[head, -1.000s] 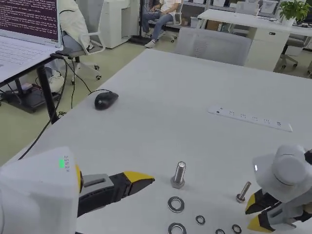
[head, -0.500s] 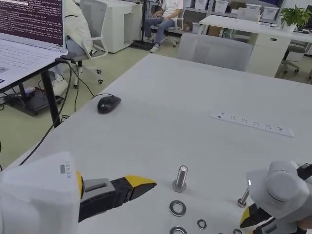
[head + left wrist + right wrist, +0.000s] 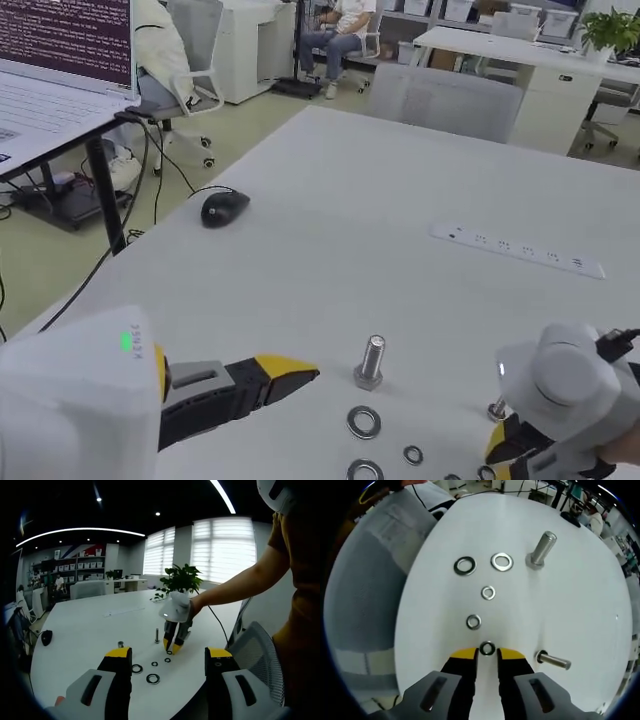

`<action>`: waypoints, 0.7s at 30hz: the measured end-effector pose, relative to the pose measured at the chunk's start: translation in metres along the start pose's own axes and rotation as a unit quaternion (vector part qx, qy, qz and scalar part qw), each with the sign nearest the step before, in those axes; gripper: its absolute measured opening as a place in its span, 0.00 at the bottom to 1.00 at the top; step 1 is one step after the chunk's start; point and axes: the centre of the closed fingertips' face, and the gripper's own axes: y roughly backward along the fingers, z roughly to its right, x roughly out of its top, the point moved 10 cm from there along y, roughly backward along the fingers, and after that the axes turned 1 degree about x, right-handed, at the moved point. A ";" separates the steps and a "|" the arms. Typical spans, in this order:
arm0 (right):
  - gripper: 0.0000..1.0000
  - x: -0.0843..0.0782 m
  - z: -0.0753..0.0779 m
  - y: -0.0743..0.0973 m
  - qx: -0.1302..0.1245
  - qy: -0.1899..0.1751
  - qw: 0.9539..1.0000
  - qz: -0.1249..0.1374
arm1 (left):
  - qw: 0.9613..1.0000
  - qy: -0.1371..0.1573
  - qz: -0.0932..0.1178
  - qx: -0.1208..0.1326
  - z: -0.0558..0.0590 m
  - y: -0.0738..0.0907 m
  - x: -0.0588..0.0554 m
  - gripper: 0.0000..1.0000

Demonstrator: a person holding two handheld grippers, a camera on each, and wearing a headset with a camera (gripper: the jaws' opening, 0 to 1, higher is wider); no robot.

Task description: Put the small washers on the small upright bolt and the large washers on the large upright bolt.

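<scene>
The large bolt (image 3: pixel 369 362) (image 3: pixel 540 550) stands upright on the white table, and the small bolt (image 3: pixel 552 660) (image 3: pixel 157 636) stands to its right. Two large washers (image 3: pixel 363 422) (image 3: pixel 465 565) and several small washers (image 3: pixel 412 455) (image 3: pixel 488 592) lie flat in front of the bolts. My right gripper (image 3: pixel 510 452) (image 3: pixel 487 653) is down at the table, its jaws drawn close onto the edges of one small washer (image 3: pixel 487 648) beside the small bolt. My left gripper (image 3: pixel 295 373) (image 3: pixel 169 654) hovers open left of the large bolt, holding nothing.
A computer mouse (image 3: pixel 224 208) and a white power strip (image 3: pixel 516 250) lie farther back on the table (image 3: pixel 330 220). The table's near edge runs just below the washers. Office chairs, desks and a seated person are beyond the table.
My right gripper has dropped lower and nearer to the small washers beside the small bolt. The left gripper has kept its place.
</scene>
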 end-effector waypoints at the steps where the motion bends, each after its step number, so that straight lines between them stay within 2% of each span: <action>1: 0.16 0.000 0.000 0.000 -0.002 0.000 1.000 0.000 | 1.000 0.000 -0.001 0.000 0.000 0.000 0.000 0.58; 3: 0.15 0.001 0.001 0.000 -0.003 -0.006 1.000 -0.001 | 1.000 0.001 -0.001 0.000 0.000 -0.001 0.000 0.58; 7: 0.12 0.003 -0.001 0.000 -0.004 0.008 1.000 -0.011 | 1.000 0.001 0.001 0.000 0.000 -0.001 0.000 0.58; 8: 0.09 0.003 -0.001 -0.001 -0.004 0.006 1.000 -0.012 | 1.000 0.001 -0.001 0.001 0.000 -0.001 -0.001 0.58; 9: 0.01 0.002 -0.005 -0.003 -0.013 -0.017 1.000 -0.007 | 1.000 0.001 -0.002 0.001 0.000 0.000 -0.001 0.58; 10: 0.01 0.002 -0.003 -0.002 -0.004 0.002 1.000 -0.012 | 1.000 0.001 -0.001 0.001 0.000 0.000 -0.001 0.58; 12: 0.02 0.003 -0.004 -0.002 -0.005 0.014 1.000 -0.007 | 1.000 0.001 0.001 0.001 0.001 0.001 0.000 0.58; 14: 0.03 0.003 -0.001 -0.001 0.007 -0.005 1.000 -0.004 | 1.000 0.001 0.001 0.001 0.000 0.001 0.000 0.58; 15: 0.03 0.003 0.001 -0.001 0.003 -0.010 1.000 -0.002 | 1.000 0.001 0.000 0.001 0.000 0.001 -0.001 0.58; 18: 0.05 0.006 -0.001 -0.002 0.000 -0.005 1.000 0.000 | 1.000 0.001 -0.003 0.000 0.000 0.000 -0.002 0.58; 19: 0.05 0.012 -0.002 -0.001 -0.002 -0.005 1.000 0.024 | 1.000 0.001 -0.001 0.000 0.000 0.000 -0.002 0.58; 20: 0.05 0.016 -0.004 -0.001 0.008 -0.019 0.999 0.034 | 1.000 0.002 0.001 0.000 0.000 0.000 -0.001 0.58; 21: 0.05 0.020 -0.004 0.001 0.003 -0.008 0.999 0.031 | 1.000 0.003 0.002 0.000 0.000 0.000 -0.001 0.58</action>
